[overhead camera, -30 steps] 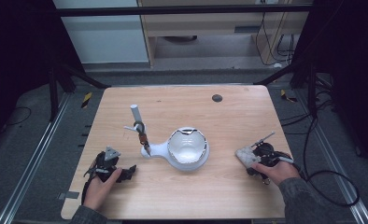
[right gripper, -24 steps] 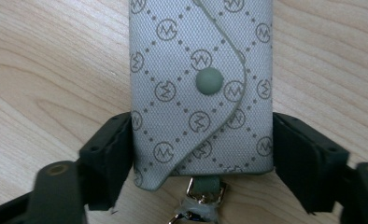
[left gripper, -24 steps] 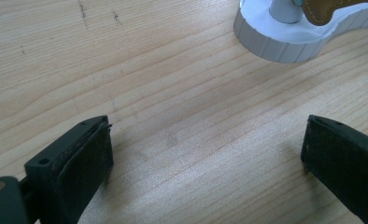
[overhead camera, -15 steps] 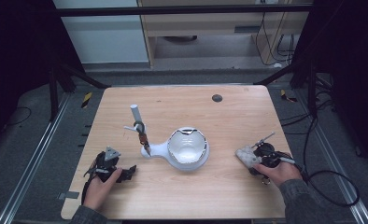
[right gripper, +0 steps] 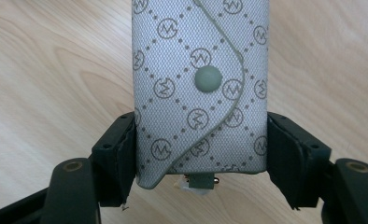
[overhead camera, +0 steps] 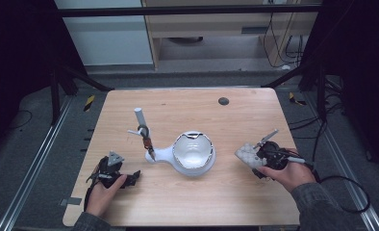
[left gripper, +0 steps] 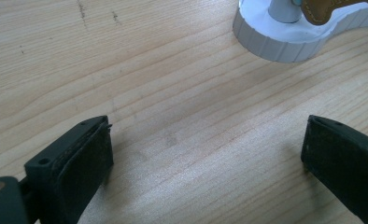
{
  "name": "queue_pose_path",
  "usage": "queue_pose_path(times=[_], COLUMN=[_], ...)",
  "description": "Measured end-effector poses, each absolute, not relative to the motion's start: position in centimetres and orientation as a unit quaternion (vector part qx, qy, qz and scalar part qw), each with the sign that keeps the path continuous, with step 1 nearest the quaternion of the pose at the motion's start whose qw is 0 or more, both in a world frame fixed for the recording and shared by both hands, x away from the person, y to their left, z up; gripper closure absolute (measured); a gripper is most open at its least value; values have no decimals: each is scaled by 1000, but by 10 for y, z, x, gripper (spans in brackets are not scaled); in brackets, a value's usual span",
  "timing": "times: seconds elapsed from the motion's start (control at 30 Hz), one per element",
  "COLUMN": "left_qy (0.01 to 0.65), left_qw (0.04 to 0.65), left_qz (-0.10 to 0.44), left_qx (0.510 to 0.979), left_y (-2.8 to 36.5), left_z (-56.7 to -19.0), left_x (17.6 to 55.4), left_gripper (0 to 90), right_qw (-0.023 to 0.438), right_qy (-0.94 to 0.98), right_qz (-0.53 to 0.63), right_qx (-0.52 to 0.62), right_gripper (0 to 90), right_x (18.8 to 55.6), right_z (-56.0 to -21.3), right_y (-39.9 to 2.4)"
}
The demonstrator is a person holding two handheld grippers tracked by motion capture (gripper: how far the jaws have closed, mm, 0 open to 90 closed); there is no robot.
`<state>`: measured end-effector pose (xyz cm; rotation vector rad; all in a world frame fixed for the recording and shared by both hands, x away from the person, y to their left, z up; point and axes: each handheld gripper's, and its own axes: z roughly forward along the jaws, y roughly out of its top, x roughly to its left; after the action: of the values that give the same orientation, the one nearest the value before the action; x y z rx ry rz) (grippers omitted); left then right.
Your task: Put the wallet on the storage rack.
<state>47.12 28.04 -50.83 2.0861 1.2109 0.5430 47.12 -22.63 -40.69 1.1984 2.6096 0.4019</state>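
Note:
A grey key pouch [right gripper: 201, 70] with a diamond logo pattern and a snap button is clamped between the jaws of my right gripper [right gripper: 201, 140]. In the high view the pouch [overhead camera: 245, 155] is at the table's right side, held by my right gripper [overhead camera: 256, 161] a little above the wood. My left gripper [overhead camera: 132, 177] rests near the front left, its jaws wide apart over bare wood [left gripper: 205, 140]. Between the two grippers stands a white holder with a round dish [overhead camera: 193, 153] and an upright post [overhead camera: 140, 120], from which a brown leather tag [overhead camera: 148, 143] hangs.
The white base [left gripper: 285, 44] of the holder lies just ahead of my left gripper. A small dark round spot [overhead camera: 223, 101] sits near the table's far edge. A black cable [overhead camera: 344, 185] trails off the right side. The wooden table [overhead camera: 187, 202] has bare wood along the front.
My right gripper has closed on the grey pouch and lifted it slightly off the table. The left gripper has stayed where it was.

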Motion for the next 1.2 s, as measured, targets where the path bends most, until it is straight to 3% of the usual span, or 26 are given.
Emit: queue_pose_path(times=[0.47, 1.2], left_qy=[463, 463], left_qw=[329, 329], left_qz=[206, 207], left_qx=[797, 797], left_y=[280, 280], left_z=[-508, -509], left_x=[471, 471], left_gripper=[12, 10], right_qw=[137, 134], right_qy=[916, 937], right_qz=[144, 141], right_qx=[348, 291], right_gripper=[319, 319], right_x=[463, 451], right_z=[-366, -342], right_y=[-186, -141])
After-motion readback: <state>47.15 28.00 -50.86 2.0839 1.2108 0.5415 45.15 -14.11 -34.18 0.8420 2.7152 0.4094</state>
